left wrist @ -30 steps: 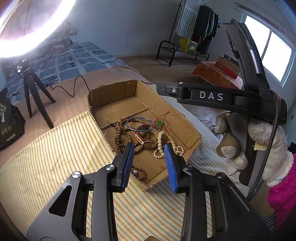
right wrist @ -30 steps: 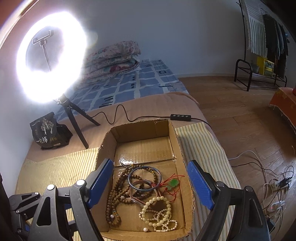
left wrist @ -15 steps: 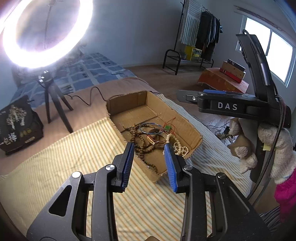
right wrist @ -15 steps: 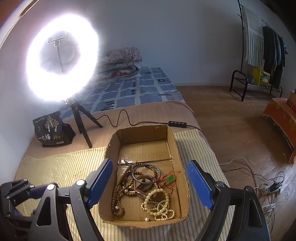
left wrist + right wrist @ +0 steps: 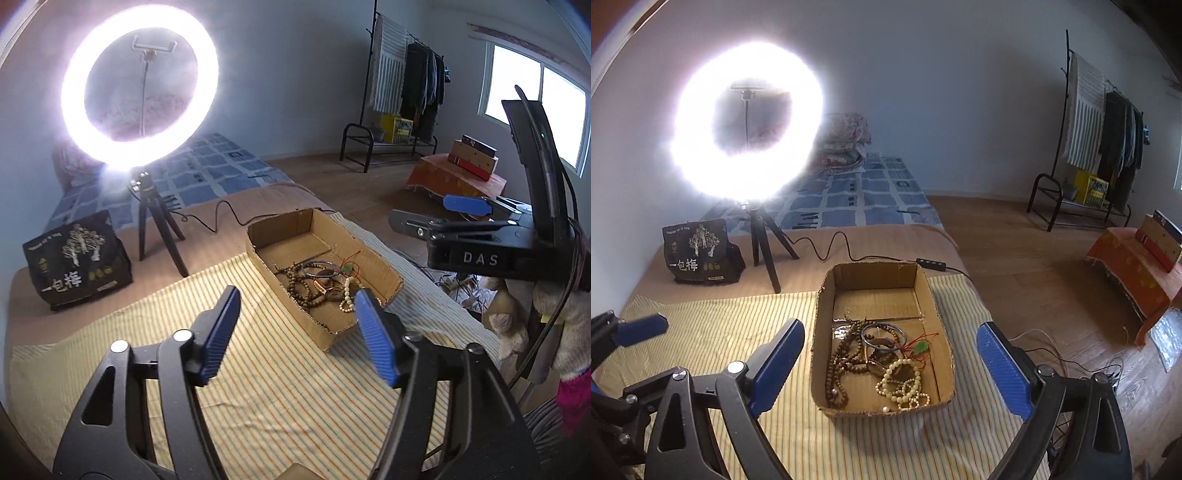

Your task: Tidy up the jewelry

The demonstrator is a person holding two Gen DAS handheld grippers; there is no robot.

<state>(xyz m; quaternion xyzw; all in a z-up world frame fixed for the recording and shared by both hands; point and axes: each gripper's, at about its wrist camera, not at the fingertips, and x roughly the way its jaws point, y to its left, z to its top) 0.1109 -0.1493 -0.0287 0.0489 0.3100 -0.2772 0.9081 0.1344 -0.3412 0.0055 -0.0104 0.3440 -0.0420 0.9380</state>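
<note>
The jewelry (image 5: 879, 358) lay tangled in the cardboard box (image 5: 934, 295) on the striped cloth (image 5: 720, 317). Both grippers, left (image 5: 295, 334) and right (image 5: 890, 373), hung above, fingers opening, nothing between them (best single out one strand, approaching steeply).

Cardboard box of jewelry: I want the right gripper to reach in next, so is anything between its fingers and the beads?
Nothing visible. The right gripper, empty and opening, looks straight into the open-topped cardboard box; only the near wall fronts the jewelry.
</note>
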